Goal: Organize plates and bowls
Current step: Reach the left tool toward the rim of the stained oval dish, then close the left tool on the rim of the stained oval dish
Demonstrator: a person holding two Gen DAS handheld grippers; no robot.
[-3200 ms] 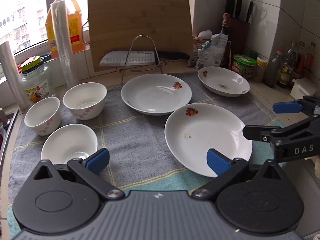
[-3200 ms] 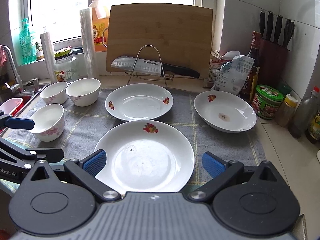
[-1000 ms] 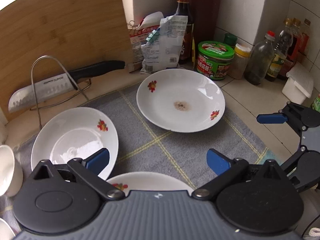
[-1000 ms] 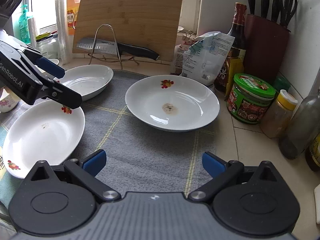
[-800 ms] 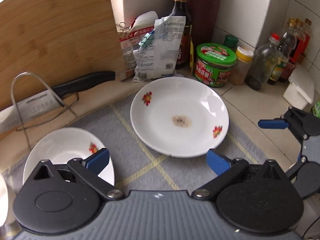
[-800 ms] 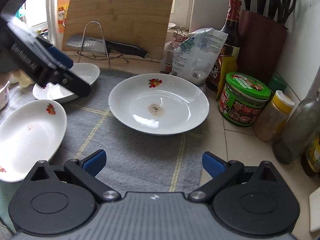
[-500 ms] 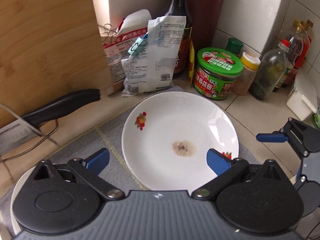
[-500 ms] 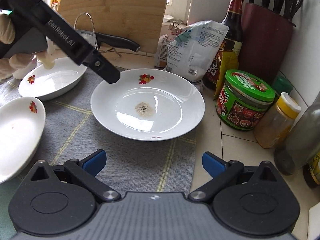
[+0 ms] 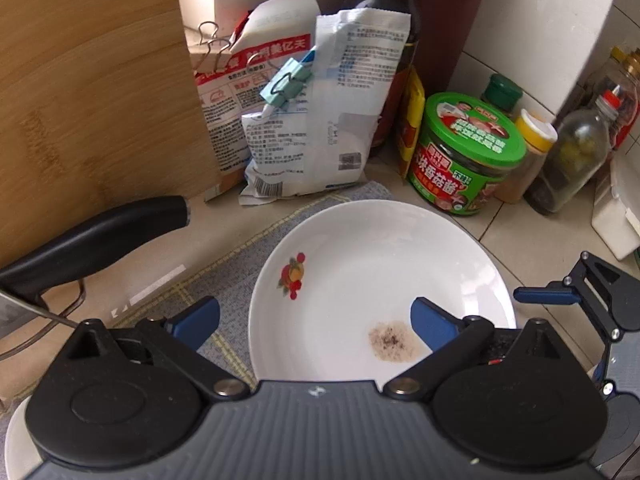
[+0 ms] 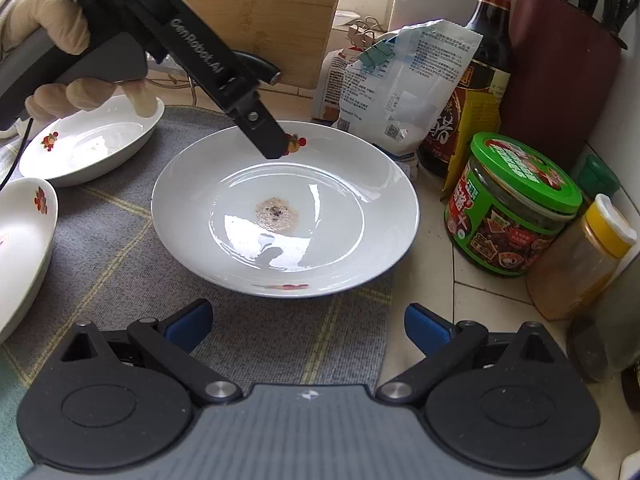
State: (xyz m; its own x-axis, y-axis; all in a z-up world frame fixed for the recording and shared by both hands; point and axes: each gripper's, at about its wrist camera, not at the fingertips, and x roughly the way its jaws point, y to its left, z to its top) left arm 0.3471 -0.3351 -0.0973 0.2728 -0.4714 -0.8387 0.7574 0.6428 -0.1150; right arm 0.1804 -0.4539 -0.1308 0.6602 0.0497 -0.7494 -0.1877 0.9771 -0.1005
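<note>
plate with a brown stain at its middle and a red flower print on its rim sits on the grey cloth at the right end of the tabletop, just beside a green-lidded jar, a yellow-capped jar and a dark sauce bottle; left claw hangs over the plate's near-left rim, its jaws wide apart though they have just been closing a little, one blue pad over the cloth and the other over the plate's inside, neither pressing on it; in the right view a gloved hand holds that claw, whose dark finger tip points down at the far rim by the flower print; right claw is released, jaws spread above the cloth short of the plate's near rim, nothing between them; two more plates lie on the cloth to the left; a wooden cutting board stands behind, with a black-handled knife and clipped bags in front of it.
</note>
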